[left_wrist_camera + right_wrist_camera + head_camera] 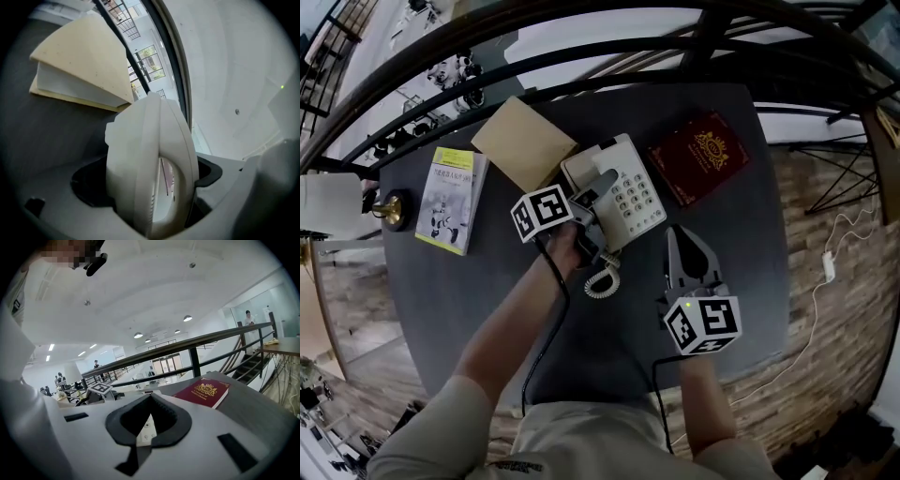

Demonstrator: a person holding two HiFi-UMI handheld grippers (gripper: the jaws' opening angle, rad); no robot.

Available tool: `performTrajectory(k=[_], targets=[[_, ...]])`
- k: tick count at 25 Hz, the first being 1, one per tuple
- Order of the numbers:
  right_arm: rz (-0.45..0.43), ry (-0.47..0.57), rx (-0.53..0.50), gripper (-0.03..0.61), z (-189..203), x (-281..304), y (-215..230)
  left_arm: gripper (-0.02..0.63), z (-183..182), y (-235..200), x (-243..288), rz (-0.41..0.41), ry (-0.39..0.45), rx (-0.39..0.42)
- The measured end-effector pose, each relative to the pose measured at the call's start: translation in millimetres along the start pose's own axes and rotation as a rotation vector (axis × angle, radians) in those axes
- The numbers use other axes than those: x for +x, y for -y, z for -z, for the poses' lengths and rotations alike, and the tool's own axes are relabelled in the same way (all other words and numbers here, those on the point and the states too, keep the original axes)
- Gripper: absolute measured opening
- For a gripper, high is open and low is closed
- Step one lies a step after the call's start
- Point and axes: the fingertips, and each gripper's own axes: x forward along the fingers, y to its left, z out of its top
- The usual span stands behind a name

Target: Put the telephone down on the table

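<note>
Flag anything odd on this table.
Nothing is spilled or broken. Only the handset stands out: the left claw grips it at the phone's left side, its coiled cord trailing onto the table.

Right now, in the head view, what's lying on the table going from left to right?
Brass object, yellow booklet, tan book, telephone, red book.

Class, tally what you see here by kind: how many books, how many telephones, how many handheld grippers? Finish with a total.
Books: 3: red book, yellow book, tan book
Telephones: 1: telephone
Grippers: 2: left gripper, right gripper
Total: 6
</note>
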Motion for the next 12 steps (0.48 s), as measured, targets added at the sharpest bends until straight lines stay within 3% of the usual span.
performTrajectory(k=[7, 12], targets=[[-0.015, 0.001, -0.002, 0.002, -7, -16, -4, 0.471, 13, -15, 0, -0.194, -0.096, 0.102], [-0.054, 0.019, 0.015, 0.002, -19, -28, -14, 0.474, 20, -26, -4, -0.276, -0.138, 0.135]])
